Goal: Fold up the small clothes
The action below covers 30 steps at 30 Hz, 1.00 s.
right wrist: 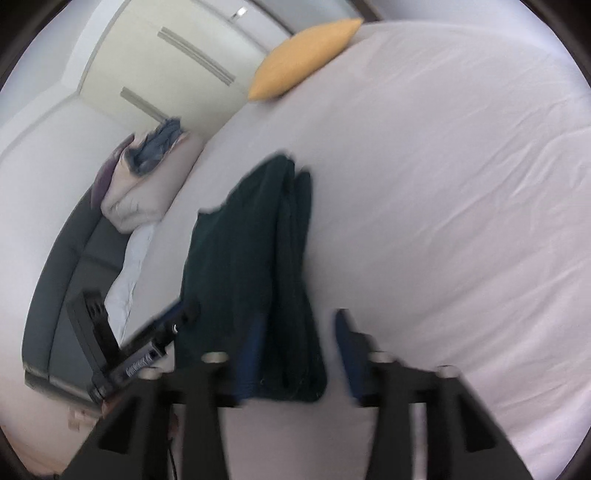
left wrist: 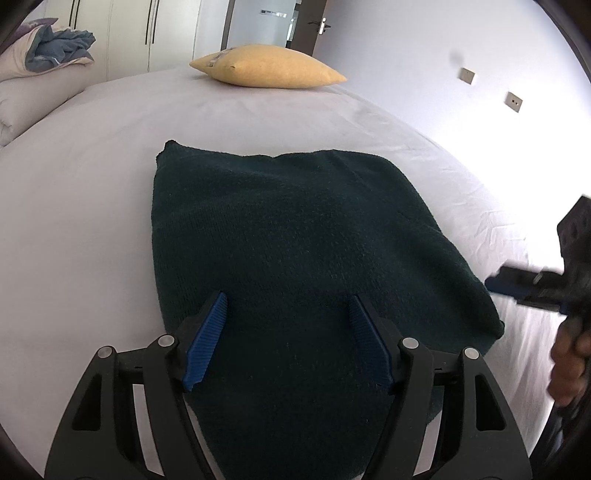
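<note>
A dark green knitted garment (left wrist: 295, 240) lies folded flat on the white bed sheet (left wrist: 92, 192). My left gripper (left wrist: 288, 306) is open and empty, its blue pads hovering over the garment's near end. My right gripper (right wrist: 299, 325) is open and empty beside the garment's right edge; the garment (right wrist: 251, 258) shows stacked folded layers in the blurred right wrist view. The right gripper also shows in the left wrist view (left wrist: 517, 284) at the far right, held by a hand. The left gripper shows in the right wrist view (right wrist: 162, 332) at the garment's near end.
A yellow pillow (left wrist: 267, 68) lies at the far side of the bed. A pale duvet with blue clothes (left wrist: 55, 48) is piled at the far left. A wardrobe (left wrist: 147, 29) and door stand behind. A grey headboard (right wrist: 66, 258) runs along the bed's edge.
</note>
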### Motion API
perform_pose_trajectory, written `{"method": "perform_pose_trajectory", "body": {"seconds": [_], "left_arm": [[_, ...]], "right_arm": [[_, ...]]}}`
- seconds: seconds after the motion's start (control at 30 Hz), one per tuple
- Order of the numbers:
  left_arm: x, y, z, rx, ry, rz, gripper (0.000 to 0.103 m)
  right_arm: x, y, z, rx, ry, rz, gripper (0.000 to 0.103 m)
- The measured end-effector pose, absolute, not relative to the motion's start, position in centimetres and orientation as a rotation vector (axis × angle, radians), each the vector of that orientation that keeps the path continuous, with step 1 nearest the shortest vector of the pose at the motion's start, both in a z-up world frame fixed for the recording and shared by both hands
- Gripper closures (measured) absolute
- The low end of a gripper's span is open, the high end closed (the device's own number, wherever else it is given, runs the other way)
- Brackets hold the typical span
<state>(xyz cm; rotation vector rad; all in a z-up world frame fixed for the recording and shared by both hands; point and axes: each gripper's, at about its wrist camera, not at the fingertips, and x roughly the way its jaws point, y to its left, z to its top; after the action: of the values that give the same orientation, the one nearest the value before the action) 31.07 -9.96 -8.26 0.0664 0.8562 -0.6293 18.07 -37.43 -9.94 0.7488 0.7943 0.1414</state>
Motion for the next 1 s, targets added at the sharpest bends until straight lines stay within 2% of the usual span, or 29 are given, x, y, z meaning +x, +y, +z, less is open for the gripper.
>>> {"method": "perform_pose_trajectory", "body": {"seconds": [0.17,0.33,0.5,0.53,0.57,0.63,0.67,0.73,0.83,0.87,1.0], "left_arm": [[31.0,-10.0,-8.2,0.059,0.862,-0.625,0.035],[31.0,-10.0,-8.2,0.055,0.863,-0.625,0.035],[31.0,-10.0,-8.2,0.055,0.863,-0.626,0.035],[31.0,-10.1,-8.2,0.054,0.863,-0.625,0.035],[31.0,-10.0,-8.2,0.053,0.864,-0.625,0.035],[31.0,-10.0,-8.2,0.047,0.866,-0.623,0.035],[31.0,-10.0,-8.1,0.043,0.868,-0.623,0.034],[31.0,-10.1,-8.1,0.036,0.872,-0.623,0.032],[30.8,-10.1,-8.1,0.039,0.875,-0.622,0.032],[30.8,-10.1,-8.0,0.038,0.875,-0.623,0.032],[30.9,-10.1,-8.1,0.032,0.875,-0.623,0.032]], "right_arm": [[20.1,-37.2,-7.9,0.779,0.770,0.252,0.054],[22.7,-36.4,-10.1,0.787,0.915,0.235,0.054],[23.9,-36.2,-11.8,0.855,0.960,0.255,0.053],[24.1,-36.7,-12.4,0.919,0.948,0.275,0.055],[24.2,-36.8,-12.5,0.938,0.943,0.284,0.063],[24.4,-36.3,-12.2,0.893,0.954,0.283,0.070],[24.4,-36.0,-11.9,0.867,0.955,0.287,0.079],[24.3,-35.5,-11.5,0.822,0.955,0.286,0.083],[23.8,-35.8,-11.0,0.791,0.956,0.245,0.083],[23.5,-36.1,-10.7,0.792,0.952,0.236,0.079],[21.9,-37.2,-8.6,0.804,0.879,0.214,0.076]]}}
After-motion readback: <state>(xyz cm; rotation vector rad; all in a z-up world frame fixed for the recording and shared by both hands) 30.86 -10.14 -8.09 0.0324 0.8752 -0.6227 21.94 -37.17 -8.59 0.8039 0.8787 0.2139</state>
